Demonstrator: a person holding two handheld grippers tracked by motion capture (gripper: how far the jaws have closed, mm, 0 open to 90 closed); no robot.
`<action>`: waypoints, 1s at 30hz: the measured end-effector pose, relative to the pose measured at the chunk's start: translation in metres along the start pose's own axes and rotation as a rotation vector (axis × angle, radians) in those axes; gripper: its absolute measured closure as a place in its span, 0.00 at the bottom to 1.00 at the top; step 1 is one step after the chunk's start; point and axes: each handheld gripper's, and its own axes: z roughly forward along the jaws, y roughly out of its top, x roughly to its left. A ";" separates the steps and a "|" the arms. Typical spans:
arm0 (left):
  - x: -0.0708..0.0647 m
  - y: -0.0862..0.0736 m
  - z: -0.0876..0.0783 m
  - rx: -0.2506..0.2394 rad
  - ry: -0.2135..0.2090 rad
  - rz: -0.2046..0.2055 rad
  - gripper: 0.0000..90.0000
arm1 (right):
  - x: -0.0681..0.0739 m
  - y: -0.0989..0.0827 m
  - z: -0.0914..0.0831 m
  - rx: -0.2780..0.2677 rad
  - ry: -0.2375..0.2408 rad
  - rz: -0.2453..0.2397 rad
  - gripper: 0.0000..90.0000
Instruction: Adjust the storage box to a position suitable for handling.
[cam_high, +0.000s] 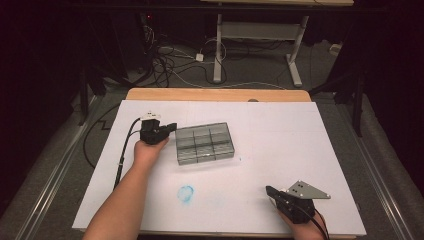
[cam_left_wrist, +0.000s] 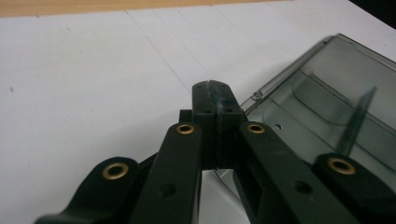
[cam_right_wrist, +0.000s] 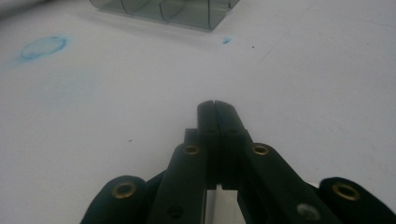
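So the smoky clear organizer box (cam_high: 204, 143) sits a bit left of the middle of the high view, on the white sheet (cam_high: 280, 130) that covers the table. It's got a grid of compartments and they all look empty to me. The left gripper (cam_high: 171, 127) is right at the box's upper left corner, jaws pressed together with nothing pinched; in the left gripper view the tips sit just beside the box (cam_left_wrist: 327, 107) edge, can't tell if they actually touch it. The right gripper (cam_high: 269, 190) is parked down at the lower right, well apart from the box, jaws also pressed together on nothing. My read: barely started. Nothing's gripped, so whatever happens to that box is all still ahead. There's a blue smudge (cam_high: 186, 193) near the bottom too.
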 end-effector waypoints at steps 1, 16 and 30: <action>-0.002 -0.003 -0.003 0.005 -0.010 -0.002 0.98 | 0.001 0.000 0.000 0.002 0.000 0.002 1.00; -0.017 -0.018 -0.020 0.047 0.035 0.030 0.98 | 0.006 0.003 0.007 0.010 0.009 0.002 1.00; -0.007 -0.005 0.007 0.112 -0.005 0.004 0.98 | 0.003 0.001 0.007 0.006 0.015 0.008 1.00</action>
